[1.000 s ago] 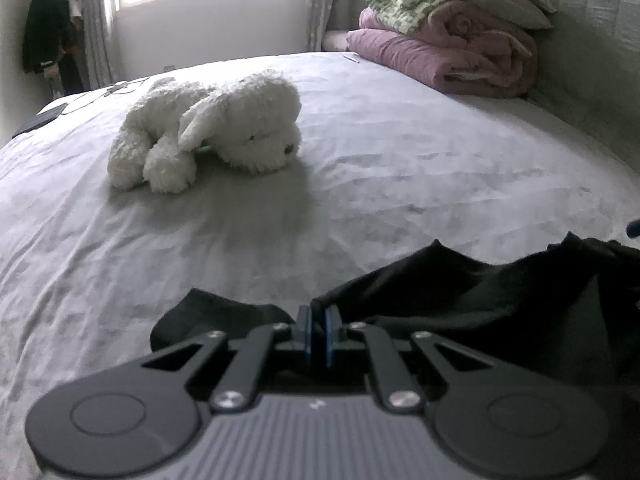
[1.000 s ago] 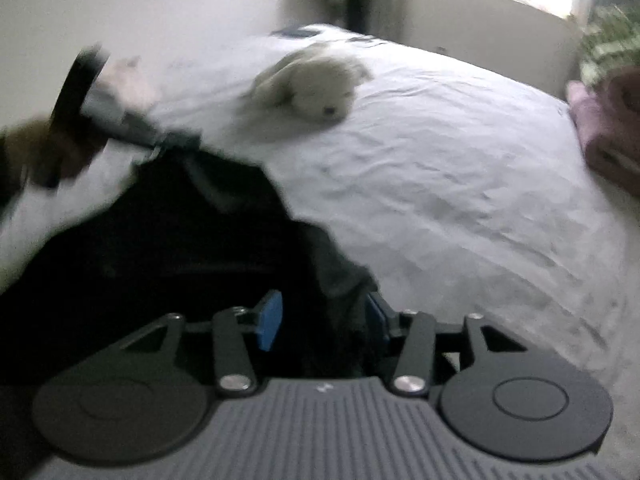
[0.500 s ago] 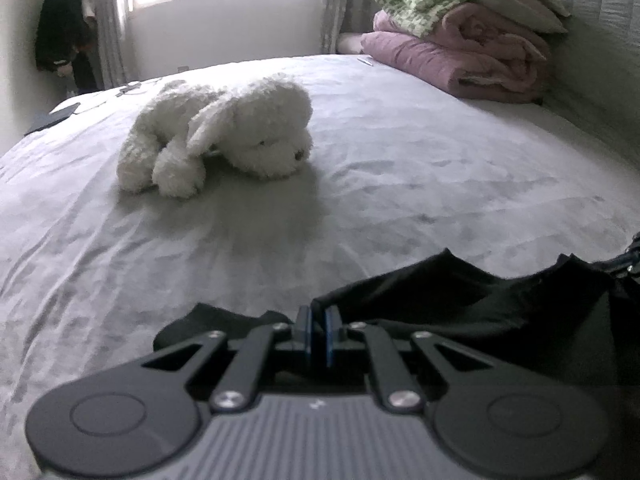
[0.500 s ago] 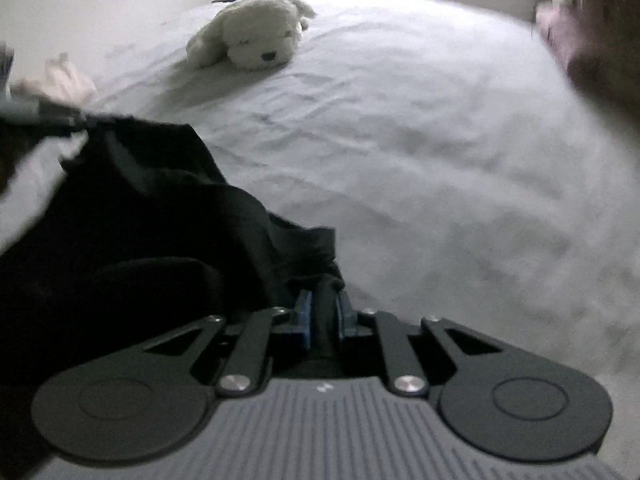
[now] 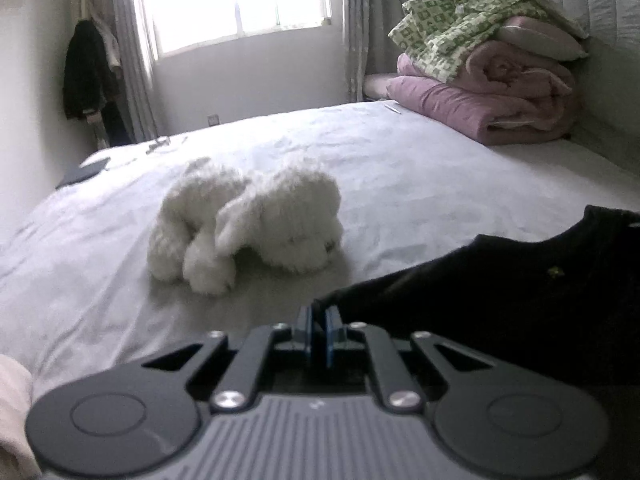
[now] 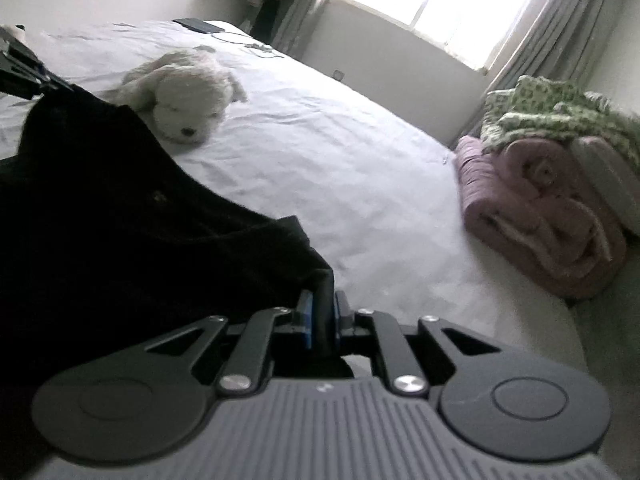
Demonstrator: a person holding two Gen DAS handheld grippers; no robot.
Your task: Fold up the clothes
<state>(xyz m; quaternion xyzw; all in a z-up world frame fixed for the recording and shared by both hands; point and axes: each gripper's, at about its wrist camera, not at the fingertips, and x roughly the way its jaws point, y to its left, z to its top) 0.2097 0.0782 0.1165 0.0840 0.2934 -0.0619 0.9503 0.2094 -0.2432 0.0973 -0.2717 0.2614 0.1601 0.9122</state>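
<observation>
White bed (image 5: 420, 168), bright window (image 5: 240, 0), grey curtains (image 5: 356, 28)

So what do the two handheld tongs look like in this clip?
Both match. The left tongs and right tongs have blue pads on black angular linkage arms with silver pivot screws, round black discs either side, and a ribbed grey body behind. No cables or sleeves visible.

The black garment (image 5: 520, 304) runs off the right edge of the left wrist view, its shape unreadable in the dark. The left gripper (image 6: 24, 74) is cut by the right view's frame edge.
</observation>
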